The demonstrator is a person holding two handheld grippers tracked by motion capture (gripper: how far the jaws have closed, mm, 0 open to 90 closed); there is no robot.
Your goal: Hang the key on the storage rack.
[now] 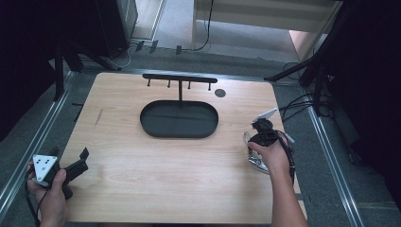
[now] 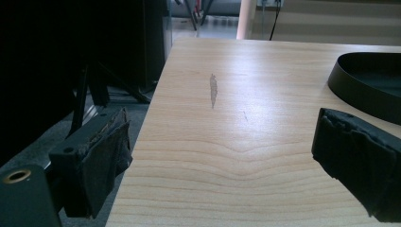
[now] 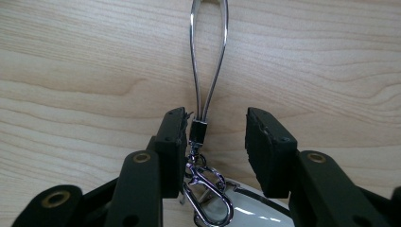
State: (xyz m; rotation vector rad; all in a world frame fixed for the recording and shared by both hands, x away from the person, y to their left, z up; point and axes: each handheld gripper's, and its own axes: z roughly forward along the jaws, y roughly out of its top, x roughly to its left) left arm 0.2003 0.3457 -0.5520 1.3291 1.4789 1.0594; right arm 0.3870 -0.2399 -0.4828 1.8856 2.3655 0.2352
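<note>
Right gripper view: right gripper (image 3: 215, 142) fingers (image 3: 171, 142) part-open astride the keychain (image 3: 208, 85), unclamped; left gripper (image 2: 222, 161) gapes wide, empty, near the tray (image 2: 364, 82).

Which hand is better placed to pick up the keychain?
The right. Its tool is already over the keychain near the table's right edge, jaws on either side of the metal clasp with a gap. The left tool rests open at the far left edge.

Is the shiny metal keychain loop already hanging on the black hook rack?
No, the shiny metal keychain loop lies on the light wooden table between the right tongs.
</note>
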